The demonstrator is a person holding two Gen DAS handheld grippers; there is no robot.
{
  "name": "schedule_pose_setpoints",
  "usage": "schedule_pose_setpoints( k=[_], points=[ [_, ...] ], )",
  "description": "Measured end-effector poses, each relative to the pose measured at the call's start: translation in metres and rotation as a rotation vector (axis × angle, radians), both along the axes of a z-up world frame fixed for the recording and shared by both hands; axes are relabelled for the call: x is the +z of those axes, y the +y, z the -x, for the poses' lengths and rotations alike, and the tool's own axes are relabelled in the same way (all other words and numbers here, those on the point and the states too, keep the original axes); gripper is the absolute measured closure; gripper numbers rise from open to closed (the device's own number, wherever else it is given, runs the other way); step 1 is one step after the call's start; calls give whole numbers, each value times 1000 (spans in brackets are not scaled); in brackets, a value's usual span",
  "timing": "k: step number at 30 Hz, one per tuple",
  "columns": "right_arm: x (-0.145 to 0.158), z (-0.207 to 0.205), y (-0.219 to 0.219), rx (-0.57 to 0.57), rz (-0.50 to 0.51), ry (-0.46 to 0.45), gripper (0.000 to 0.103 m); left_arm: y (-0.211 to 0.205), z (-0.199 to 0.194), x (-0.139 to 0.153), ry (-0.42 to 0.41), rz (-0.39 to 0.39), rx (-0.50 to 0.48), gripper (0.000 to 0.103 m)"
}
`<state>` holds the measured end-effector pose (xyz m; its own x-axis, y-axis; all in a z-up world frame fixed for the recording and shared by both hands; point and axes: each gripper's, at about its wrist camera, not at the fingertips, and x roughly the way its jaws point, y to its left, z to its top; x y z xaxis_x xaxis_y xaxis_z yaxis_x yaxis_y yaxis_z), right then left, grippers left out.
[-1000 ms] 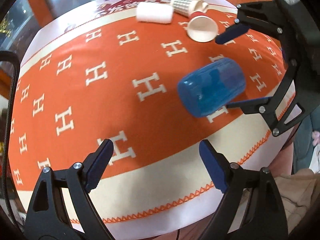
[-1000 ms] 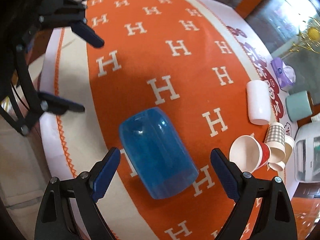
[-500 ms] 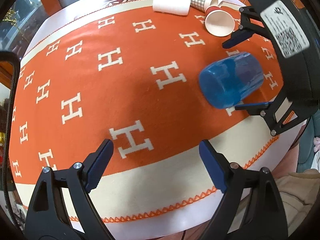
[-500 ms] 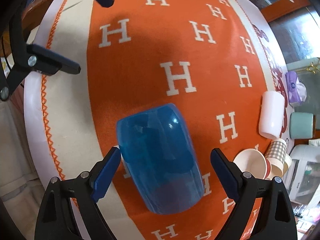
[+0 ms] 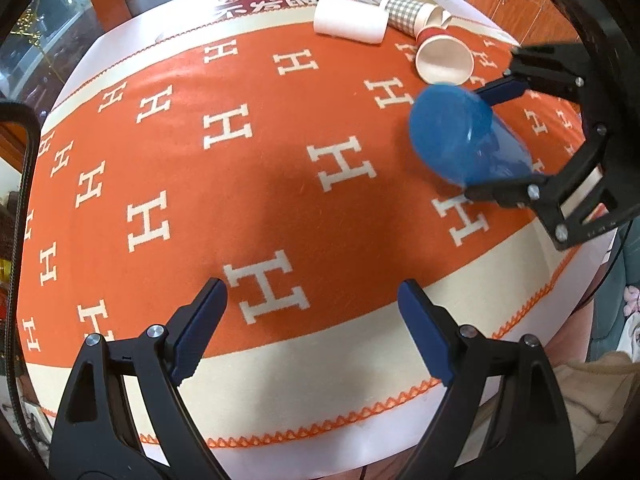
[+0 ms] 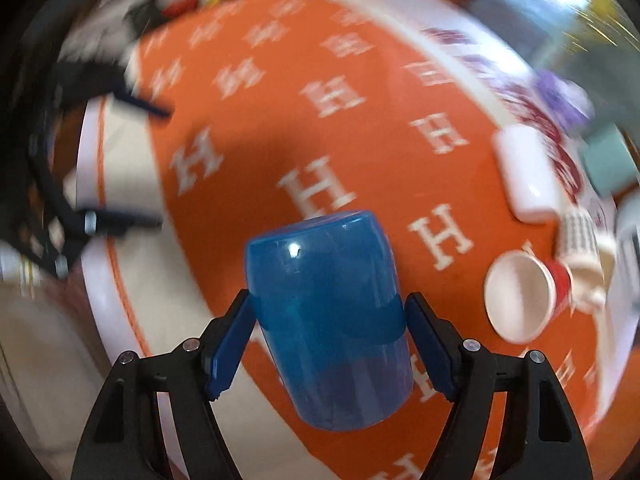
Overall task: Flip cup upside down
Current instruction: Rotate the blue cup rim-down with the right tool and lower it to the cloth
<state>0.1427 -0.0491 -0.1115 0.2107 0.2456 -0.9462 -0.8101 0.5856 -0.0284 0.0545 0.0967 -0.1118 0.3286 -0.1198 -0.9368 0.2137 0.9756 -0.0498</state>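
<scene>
Clamping the translucent blue plastic cup [image 6: 328, 320] between both pads, the right claw [image 6: 330, 336] is carrying it tilted above the orange worktop [image 5: 240, 200]; setting it mouth-down is remaining. The left claw [image 5: 312, 328] is hanging spread wide, gripping nothing.

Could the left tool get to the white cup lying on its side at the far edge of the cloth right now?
Probably yes. The left tool is open and holds nothing, and the orange cloth between it and the white cup looks bare. The right tool, gripping the blue cup, sits off to the side.

Cup [image 6: 328, 316] between right jaws, above tablecloth [image 5: 248, 184]
</scene>
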Motion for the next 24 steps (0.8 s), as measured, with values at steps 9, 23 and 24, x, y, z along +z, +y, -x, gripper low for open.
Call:
schedule_pose_setpoints(
  k=[9, 23, 24],
  points=[
    [-9, 6, -71, -587, -503, -99, 27, 0, -16, 13, -82, 128, 163, 19],
    [-29, 57, -77, -573, -456, -162, 23, -17, -9, 13, -101, 147, 173, 22],
    [-26, 60, -77, -569, -470, -167, 18, -19, -7, 14, -105, 140, 169, 22]
  ],
)
